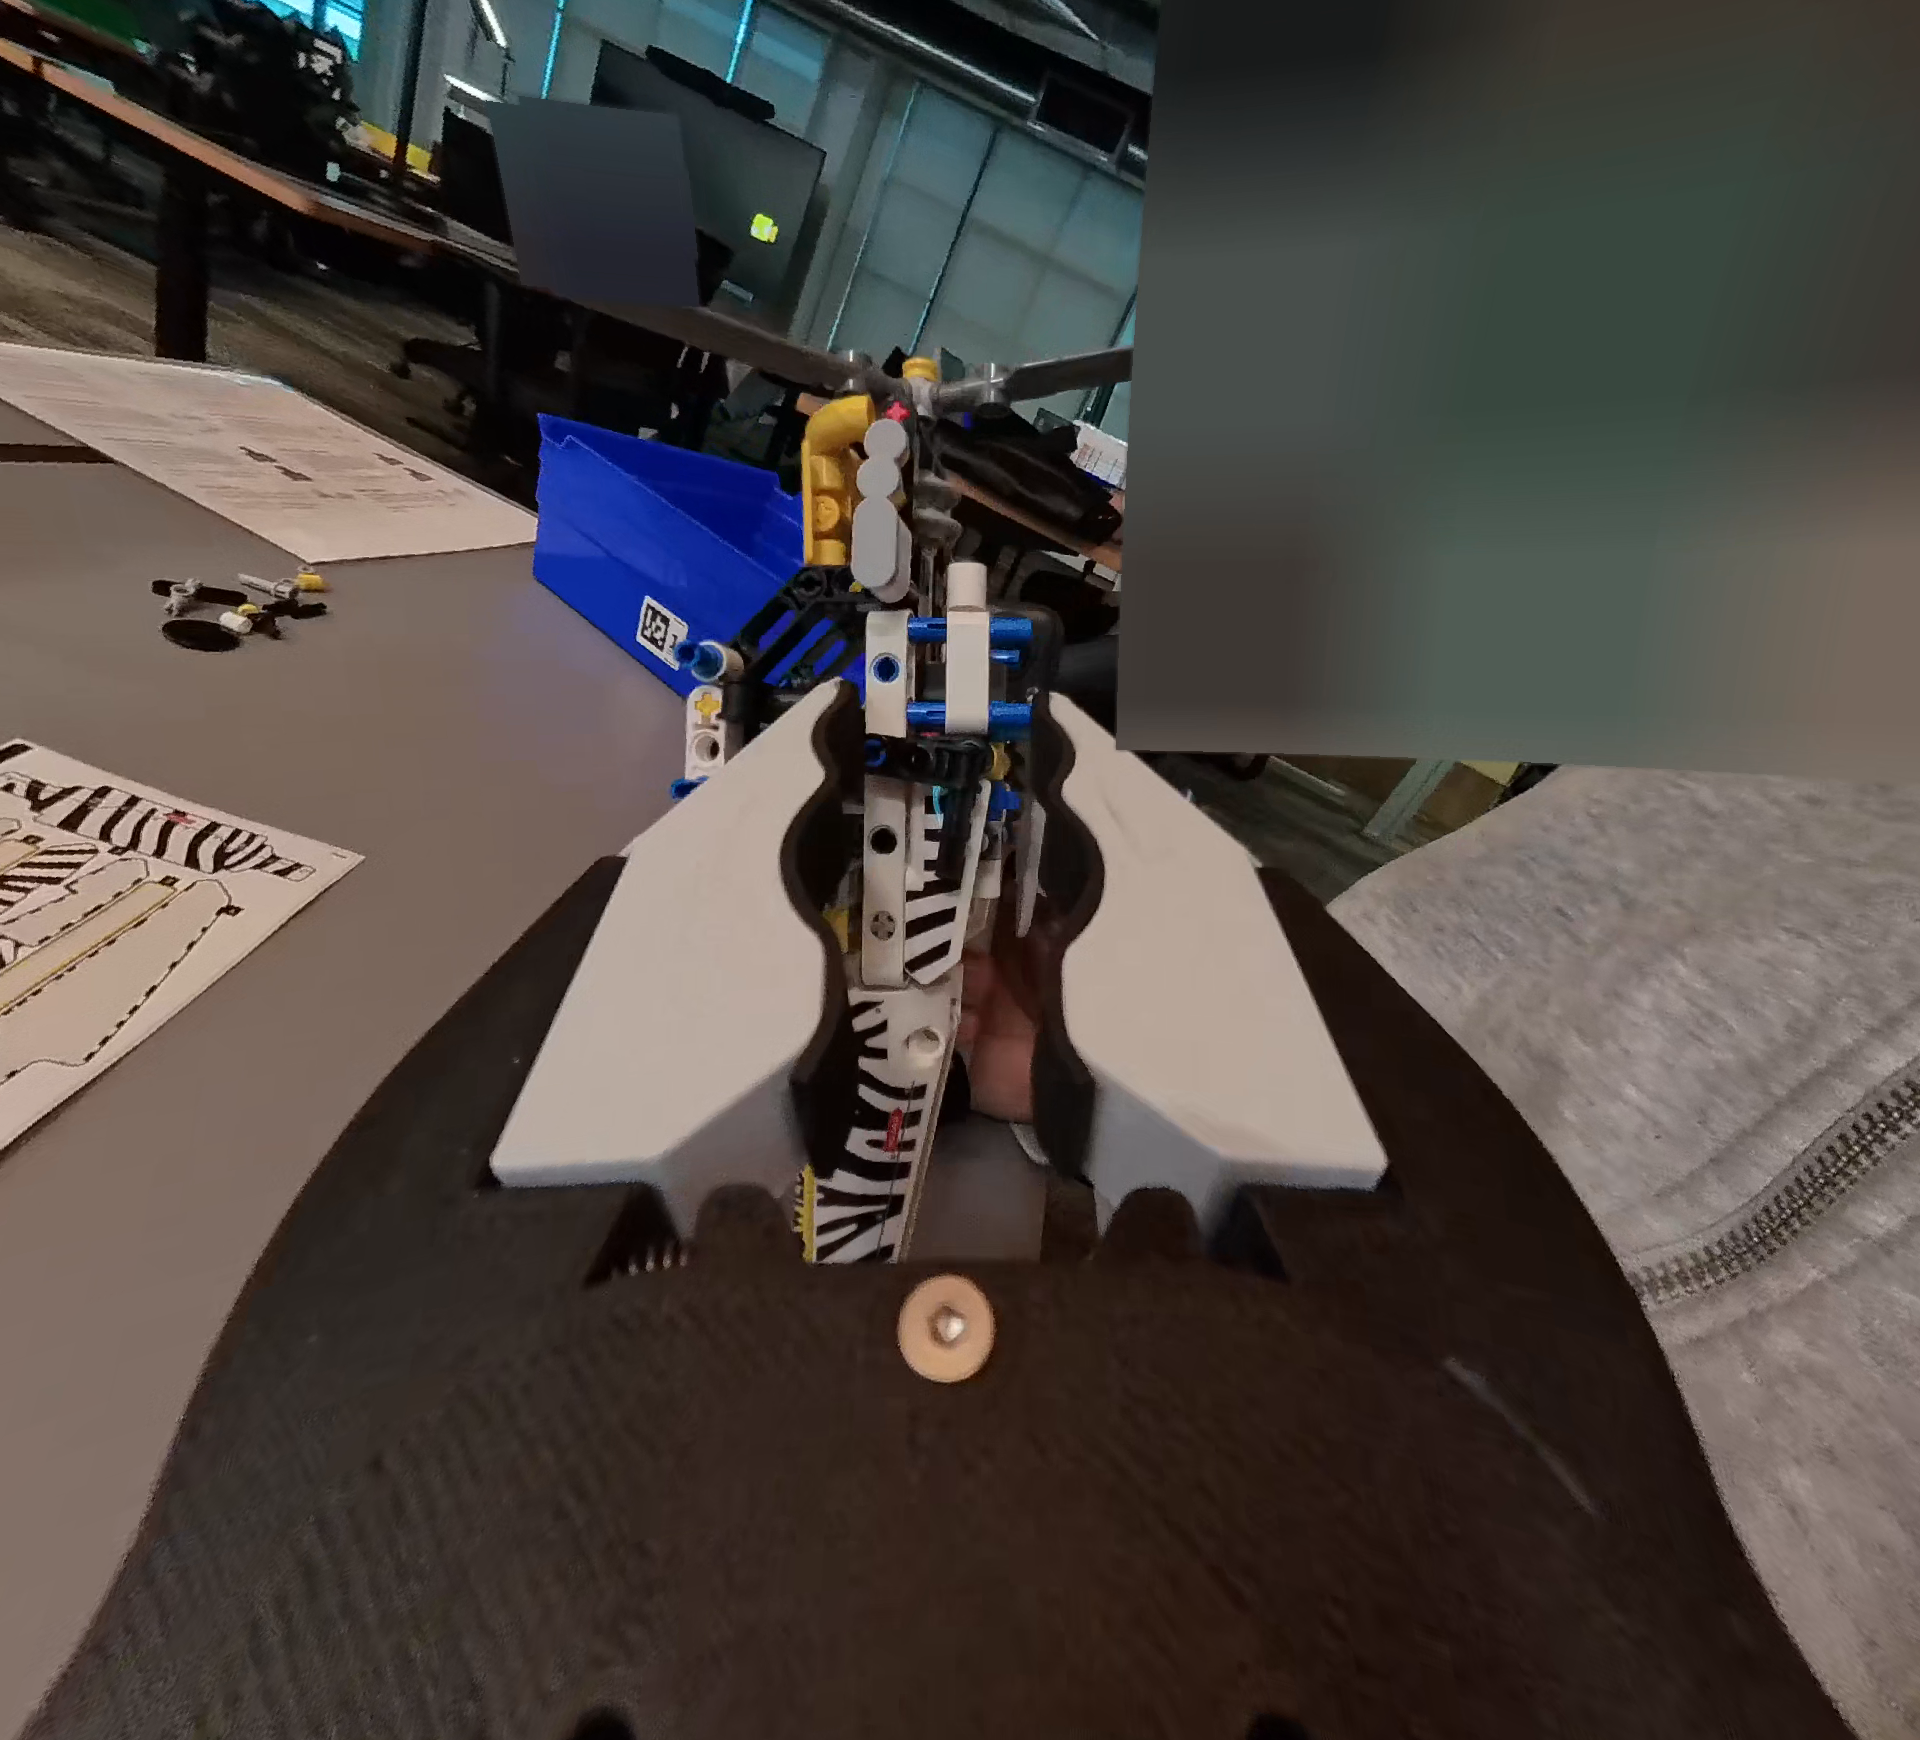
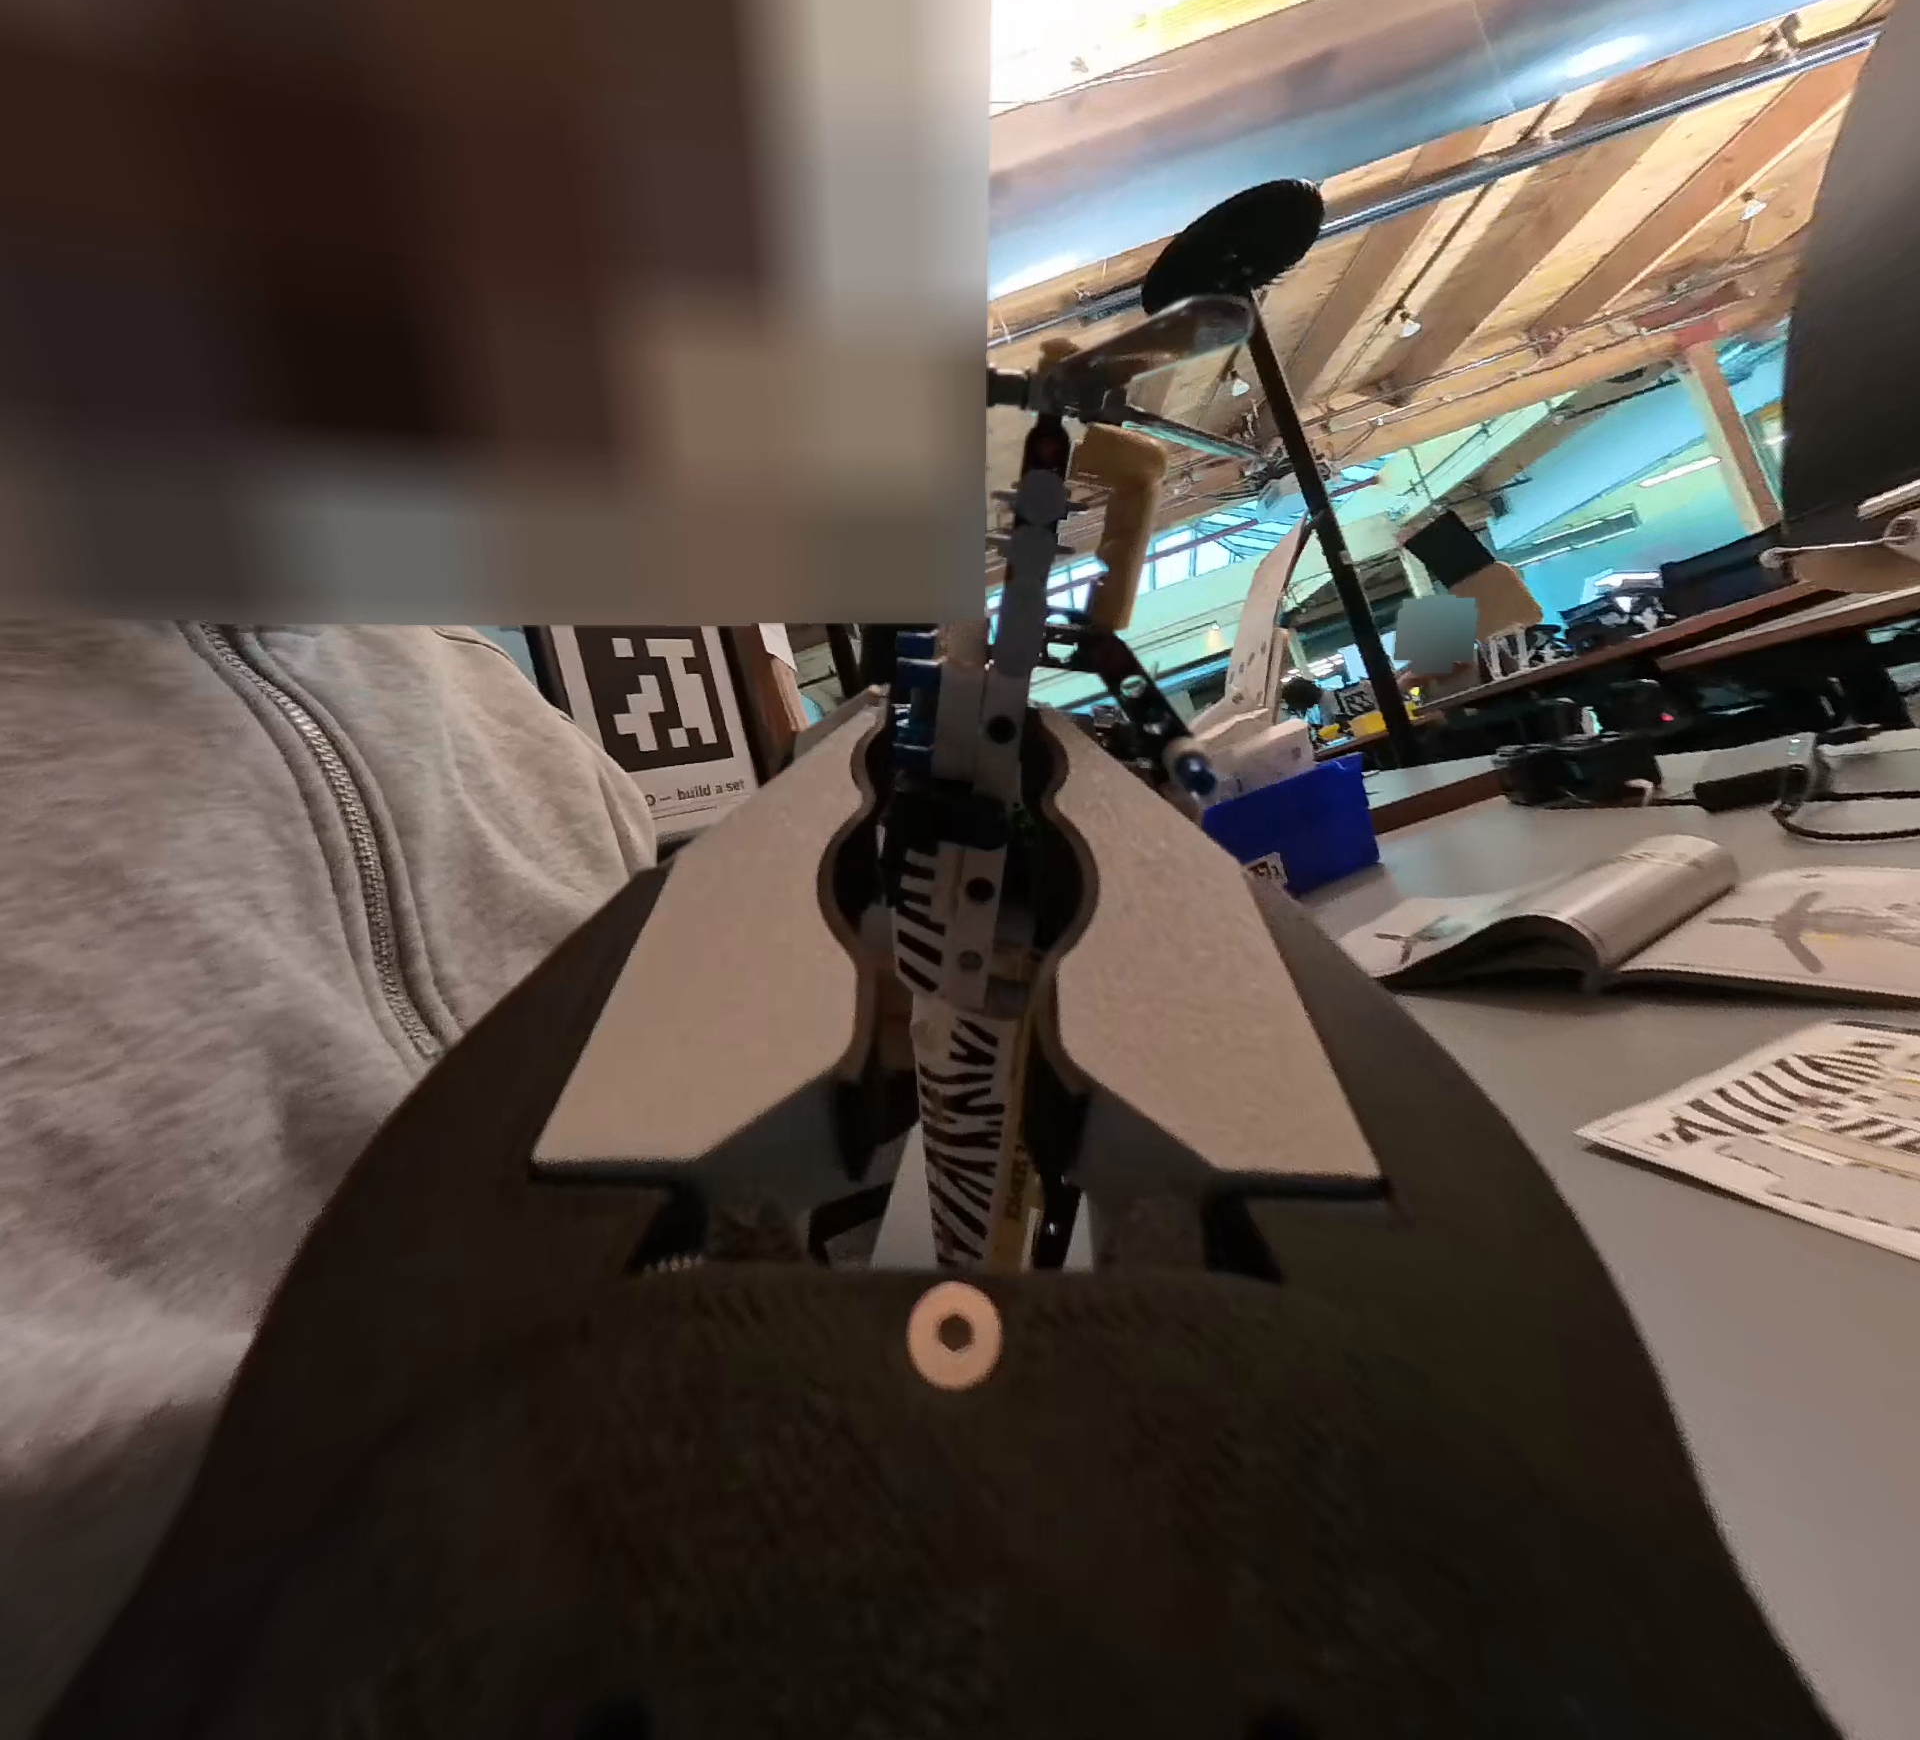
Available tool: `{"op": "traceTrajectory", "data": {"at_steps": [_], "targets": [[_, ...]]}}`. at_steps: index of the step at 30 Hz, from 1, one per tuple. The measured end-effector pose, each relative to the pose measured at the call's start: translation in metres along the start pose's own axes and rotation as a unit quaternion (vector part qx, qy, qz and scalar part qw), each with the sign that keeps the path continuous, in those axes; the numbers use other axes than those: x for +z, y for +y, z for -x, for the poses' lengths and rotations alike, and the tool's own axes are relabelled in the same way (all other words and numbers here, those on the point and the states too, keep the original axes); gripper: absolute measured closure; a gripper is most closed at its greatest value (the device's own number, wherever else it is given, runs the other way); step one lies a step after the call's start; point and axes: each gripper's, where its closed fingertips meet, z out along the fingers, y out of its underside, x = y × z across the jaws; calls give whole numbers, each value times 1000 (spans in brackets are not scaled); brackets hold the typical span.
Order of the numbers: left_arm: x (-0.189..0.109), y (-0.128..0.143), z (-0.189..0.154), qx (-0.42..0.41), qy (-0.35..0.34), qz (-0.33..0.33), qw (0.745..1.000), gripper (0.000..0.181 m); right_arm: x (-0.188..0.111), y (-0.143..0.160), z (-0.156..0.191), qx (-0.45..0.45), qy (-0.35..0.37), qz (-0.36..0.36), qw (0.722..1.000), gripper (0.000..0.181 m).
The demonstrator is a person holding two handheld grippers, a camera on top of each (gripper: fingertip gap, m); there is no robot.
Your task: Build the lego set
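While the left hand-held gripper [image 1: 940, 734] is clamping its white fingers [image 1: 686, 963] on the lego model [image 1: 914, 859], the right hand-held gripper [image 2: 956, 745] is gripping the same lego model [image 2: 966, 911] from another side, so the build is hanging between the two, lifted off the grey bench [image 1: 416, 755]. Zebra-striped panels are running down the model's body between both pairs of jaws, and its rotor mast with grey blades [image 1: 1039, 386] and a yellow curved piece [image 1: 831, 464] is rising at 12 o'clock past the fingertips. In the left wrist view, a blue bin [image 1: 665, 537] is sitting on the bench at 11 o'clock, a few loose small parts [image 1: 239, 604] are lying at 10 o'clock, and a sticker sheet [image 1: 135, 901] is resting at 9 o'clock. In the right wrist view, an open instruction booklet [image 2: 1621, 921] is lying at 3 o'clock, with the sticker sheet [image 2: 1787, 1129] nearer at 4 o'clock. A person's grey zipped sweatshirt [image 2: 260, 859] is filling the 9 o'clock side.
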Motion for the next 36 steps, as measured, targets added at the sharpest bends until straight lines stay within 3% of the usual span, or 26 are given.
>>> {"op": "traceTrajectory", "data": {"at_steps": [8, 14, 23, 36], "targets": [[0, -4, -5, 99, -59, 1, 993, 159, -2, -3, -2, -21, 17, -3, 1000, 160], [4, 2, -4, 109, -90, 42, 989, 162, -3, -4, -1, -50, 31, 4, 998, 160], [4, 2, -5, 83, -100, 51, 990, 165, 0, -5, 3, -123, 59, 33, 990, 160], [6, 3, -18, -17, -34, 31, 999, 167, 0, -6, 13, -78, 8, 55, 995, 159]]}}
